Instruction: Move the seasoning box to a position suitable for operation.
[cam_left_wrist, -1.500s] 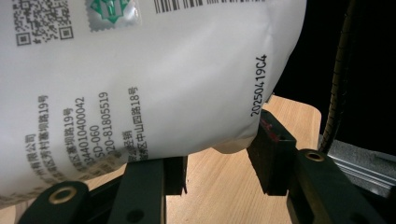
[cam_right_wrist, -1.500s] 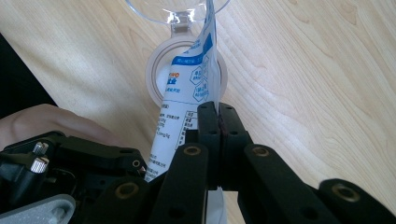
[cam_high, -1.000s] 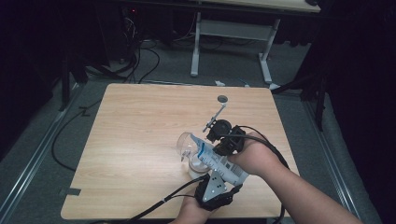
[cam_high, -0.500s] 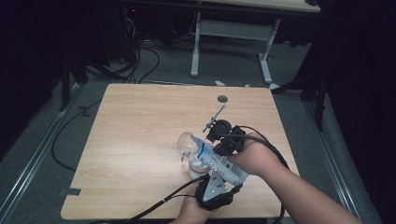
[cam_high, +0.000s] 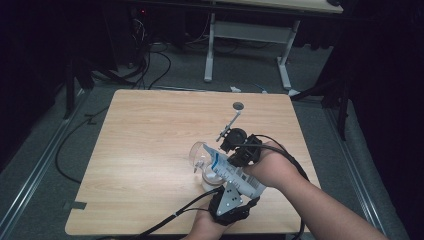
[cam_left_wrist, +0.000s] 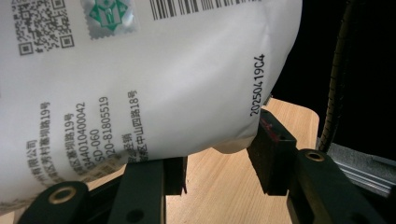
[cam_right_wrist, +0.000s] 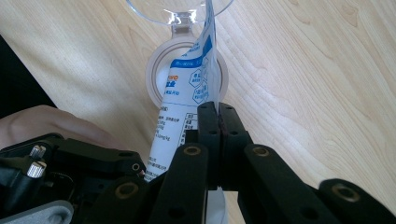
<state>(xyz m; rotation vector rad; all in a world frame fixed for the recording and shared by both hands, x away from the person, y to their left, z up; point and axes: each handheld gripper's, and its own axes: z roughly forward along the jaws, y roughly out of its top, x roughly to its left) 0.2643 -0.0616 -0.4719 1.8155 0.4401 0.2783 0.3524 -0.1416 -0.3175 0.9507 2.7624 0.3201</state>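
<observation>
Right gripper (cam_right_wrist: 218, 112), jaws pressed together on the edge of a white and blue pouch (cam_right_wrist: 187, 88), holds the pouch tilted over a clear glass (cam_right_wrist: 180, 11) lying on its side on the wooden table (cam_high: 150, 130); in the right gripper view a round white base (cam_right_wrist: 156, 65) lies under the pouch's upper end, just below the glass. Left gripper (cam_left_wrist: 219, 163), seen in its own view, has its jaws set apart on either side of the pouch's lower sealed end, whose white back carries a barcode and a printed date code; whether both jaws press the pouch cannot be told. In the high view the pouch (cam_high: 227, 167) runs diagonally from the left gripper (cam_high: 227, 202) near the table's front edge up to the glass (cam_high: 200, 152), with the right gripper (cam_high: 240, 147) just beside it. A thin metal rod (cam_high: 227, 125) and a small dark disc (cam_high: 238, 105) lie farther back.
</observation>
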